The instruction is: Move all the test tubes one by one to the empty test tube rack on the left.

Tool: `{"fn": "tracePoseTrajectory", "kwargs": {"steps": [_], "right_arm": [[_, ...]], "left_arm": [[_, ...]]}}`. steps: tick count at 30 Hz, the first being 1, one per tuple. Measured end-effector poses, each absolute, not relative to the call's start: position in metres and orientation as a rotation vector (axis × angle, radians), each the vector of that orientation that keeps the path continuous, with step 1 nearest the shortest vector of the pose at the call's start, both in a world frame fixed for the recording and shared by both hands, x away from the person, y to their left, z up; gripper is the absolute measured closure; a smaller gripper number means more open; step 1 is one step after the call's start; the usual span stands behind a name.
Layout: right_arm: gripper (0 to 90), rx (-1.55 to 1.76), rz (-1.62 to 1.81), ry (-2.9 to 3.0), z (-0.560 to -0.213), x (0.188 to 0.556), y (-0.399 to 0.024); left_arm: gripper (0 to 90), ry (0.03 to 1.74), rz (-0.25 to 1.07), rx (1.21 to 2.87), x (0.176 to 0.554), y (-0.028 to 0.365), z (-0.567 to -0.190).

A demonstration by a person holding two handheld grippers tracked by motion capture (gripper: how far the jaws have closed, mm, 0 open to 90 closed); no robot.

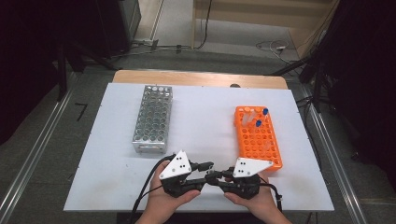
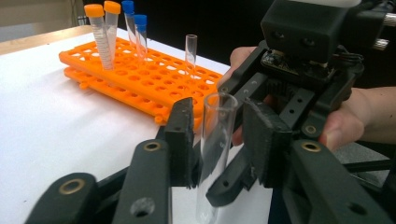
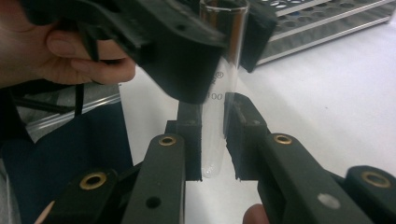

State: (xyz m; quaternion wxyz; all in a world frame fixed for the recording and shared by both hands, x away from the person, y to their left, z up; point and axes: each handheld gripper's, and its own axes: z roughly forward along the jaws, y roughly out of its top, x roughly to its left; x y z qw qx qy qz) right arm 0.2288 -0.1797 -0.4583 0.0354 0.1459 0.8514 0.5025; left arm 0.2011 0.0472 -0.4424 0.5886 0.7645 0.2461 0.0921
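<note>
A clear glass test tube [image 3: 218, 102] stands upright between the two sets of tongs, at the near edge of the white surface [image 1: 107, 140]. The right tongs [image 3: 214, 140] are clamped on its lower part, both black pads pressed against the glass just above the rounded bottom. The left tongs [image 2: 219, 140] reach in from the opposite side around the tube's upper part near its open rim; their pads sit just beside the glass with a narrow gap on at least one side, so they are apart rather than gripping.

In the high view both hands come in low from the near edge and point inward, so the left tongs [image 1: 205, 167] and the right tongs [image 1: 215, 176] meet tip to tip. The left hand [image 1: 168, 198] and right hand [image 1: 254, 198] wrap the tool bodies from beneath.

Beyond the right tongs lies an orange rack [image 1: 258, 136] holding capped tubes [image 2: 106, 32]. Beyond the left tongs stands a metal rack [image 1: 153, 117].
</note>
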Motion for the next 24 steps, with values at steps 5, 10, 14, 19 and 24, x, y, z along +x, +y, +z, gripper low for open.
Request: {"fn": "tracePoseTrajectory", "kwargs": {"steps": [5,10,14,19,24], "right_arm": [[74.3,0.441,1.546,2.62,-0.458,0.228,-0.179],[74.2,0.444,1.561,2.624,-0.458,0.228,-0.179],[73.8,0.451,1.576,2.62,-0.458,0.229,-0.179],[53.0,0.488,1.572,2.582,-0.455,0.232,-0.185],[34.7,0.536,1.581,2.554,-0.45,0.236,-0.195]], "left_arm": [[74.2,0.578,0.217,1.784,0.201,0.045,-0.443],[75.8,0.578,0.232,1.781,0.2,0.045,-0.443],[76.3,0.588,0.237,1.776,0.2,0.046,-0.441],[76.4,0.608,0.261,1.76,0.201,0.053,-0.439],[76.5,0.636,0.279,1.749,0.204,0.061,-0.434]]}}
